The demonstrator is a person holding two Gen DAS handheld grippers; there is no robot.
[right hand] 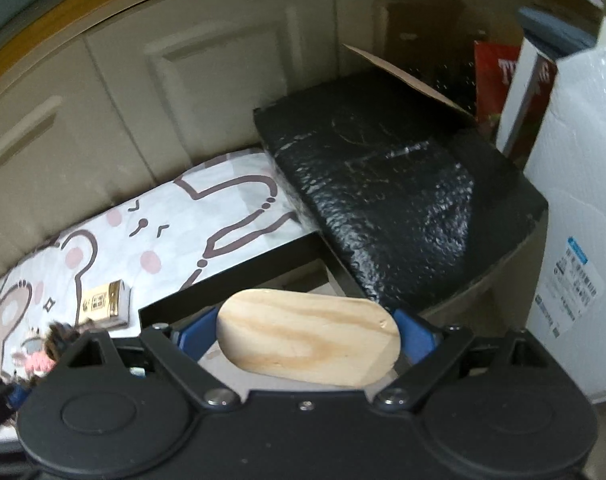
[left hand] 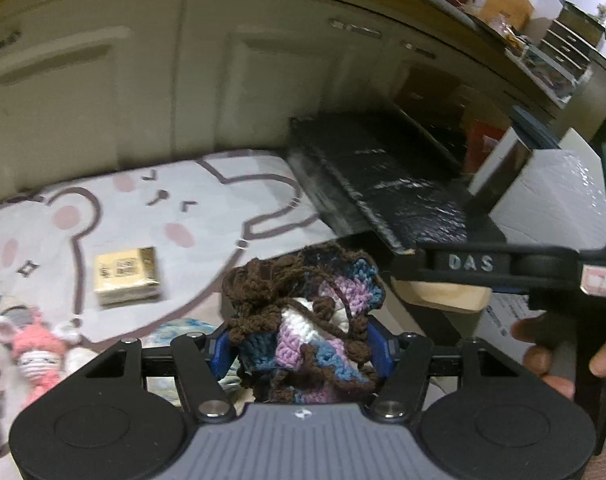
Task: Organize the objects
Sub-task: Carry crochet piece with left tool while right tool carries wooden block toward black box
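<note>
In the left wrist view my left gripper (left hand: pixel 303 354) is shut on a bunched crochet piece (left hand: pixel 307 312) of brown, blue, lilac and white yarn, squeezed between the blue fingers (left hand: pixel 219 354). To its right, my right gripper's black body shows with a pale wooden piece (left hand: pixel 443 296) under it. A person's hand (left hand: pixel 543 360) grips that tool. In the right wrist view my right gripper (right hand: pixel 307 330) is shut on the oval wooden board (right hand: pixel 303 344), which spans the wide-set jaws. Both are held above the table's near right edge.
A bear-print cloth (left hand: pixel 151 216) covers the table. On it lie a yellow box (left hand: pixel 127 276) and a pink crochet doll (left hand: pixel 35 354). A flat package in black wrap (right hand: pixel 403 200) lies at the right, a white bubble-wrapped box (right hand: pixel 575 208) beside it. Cream cabinet doors (left hand: pixel 103 92) stand behind.
</note>
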